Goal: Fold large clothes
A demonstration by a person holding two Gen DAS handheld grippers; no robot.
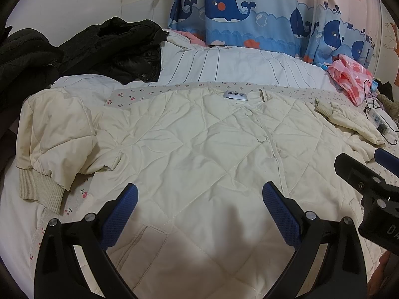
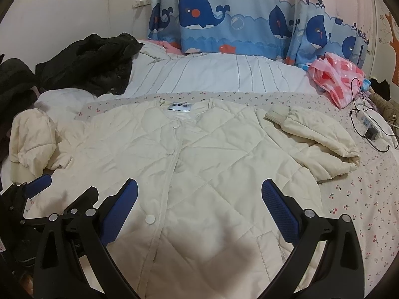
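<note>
1. The cream jacket point(image 1: 199, 154) lies spread flat, front up and buttoned, on the bed point(image 2: 361, 199).
2. The left tool point(image 1: 199, 199) hovers above its lower front, fingers apart, holding nothing.
3. The right tool point(image 2: 199, 196) does likewise, also spread wide.

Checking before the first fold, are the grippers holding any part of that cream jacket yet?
No. The left gripper and right gripper are open above the cream quilted jacket, gripping nothing.

Both wrist cameras look forward from low and close over the same cream quilted jacket point(image 1: 199, 144) point(image 2: 174, 162) toward the blue whale curtain point(image 1: 237, 12) point(image 2: 224, 20).
</note>
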